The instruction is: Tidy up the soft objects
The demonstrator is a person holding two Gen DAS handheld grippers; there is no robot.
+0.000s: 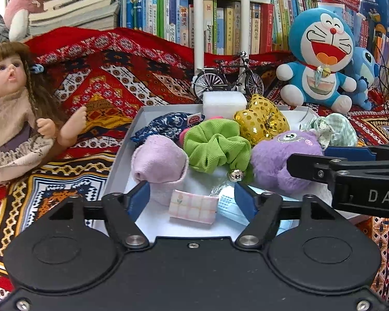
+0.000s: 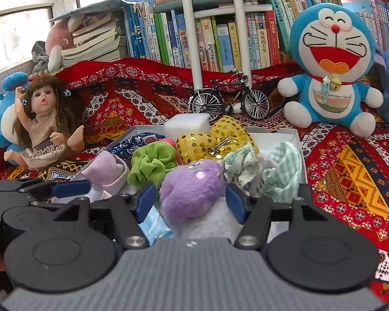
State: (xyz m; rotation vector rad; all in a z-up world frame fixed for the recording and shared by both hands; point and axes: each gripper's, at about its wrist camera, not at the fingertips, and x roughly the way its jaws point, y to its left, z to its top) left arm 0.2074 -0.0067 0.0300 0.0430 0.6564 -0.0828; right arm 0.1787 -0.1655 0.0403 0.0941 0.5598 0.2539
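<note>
A white tray [image 1: 122, 153] holds soft things: a pink sock [image 1: 159, 160], a green scrunchie [image 1: 212, 145], a gold sequin bow [image 1: 262, 119], a purple plush [image 1: 280, 160], a navy patterned cloth [image 1: 166, 124], a green checked cloth [image 1: 334, 129], a white foam block [image 1: 224, 101]. My left gripper [image 1: 192, 202] is open over the tray's near end, above a pink checked pouch [image 1: 193, 208] and a blue face mask [image 1: 233, 210]. My right gripper [image 2: 190, 200] is open, its jaws either side of the purple plush [image 2: 192, 189].
A doll [image 1: 15, 108] lies left of the tray on the red patterned blanket [image 1: 111, 72]. A model bicycle [image 1: 228, 77] stands behind the tray. A Doraemon plush [image 1: 321, 57] and a blue Stitch plush [image 1: 365, 75] sit at the right. Bookshelves fill the back.
</note>
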